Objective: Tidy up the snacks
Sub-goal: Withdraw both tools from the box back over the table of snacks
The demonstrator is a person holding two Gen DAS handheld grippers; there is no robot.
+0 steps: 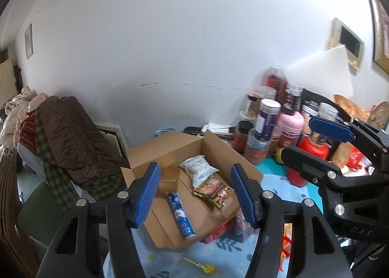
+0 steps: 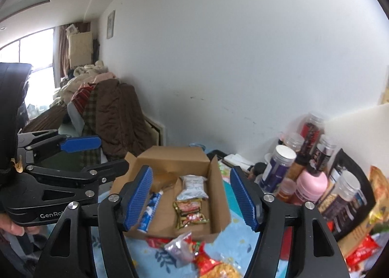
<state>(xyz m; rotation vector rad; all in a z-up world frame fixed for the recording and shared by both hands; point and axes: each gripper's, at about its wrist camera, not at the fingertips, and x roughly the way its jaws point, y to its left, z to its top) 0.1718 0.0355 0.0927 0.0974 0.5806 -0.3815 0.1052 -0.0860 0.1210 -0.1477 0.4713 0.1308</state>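
Observation:
An open cardboard box (image 1: 170, 149) (image 2: 175, 156) sits on a light blue floral cloth. Inside lie a white snack bag (image 1: 198, 168) (image 2: 193, 186), a dark gold-and-red packet (image 1: 215, 191) (image 2: 190, 213) and a blue-and-white tube (image 1: 181, 214) (image 2: 150, 212). My left gripper (image 1: 195, 192) is open and empty above the box's near side; it also shows in the right wrist view (image 2: 97, 154). My right gripper (image 2: 192, 197) is open and empty over the box; it also shows in the left wrist view (image 1: 308, 139). Loose red and silver snack packets (image 2: 192, 248) (image 1: 226, 228) lie in front of the box.
Jars and bottles, among them a pink bottle (image 1: 290, 127) (image 2: 311, 186) and a purple jar (image 1: 266, 117) (image 2: 278, 168), crowd the right by the wall. A chair piled with brown clothing (image 1: 70, 137) (image 2: 114, 112) stands left. A yellow lollipop (image 1: 204, 267) lies on the cloth.

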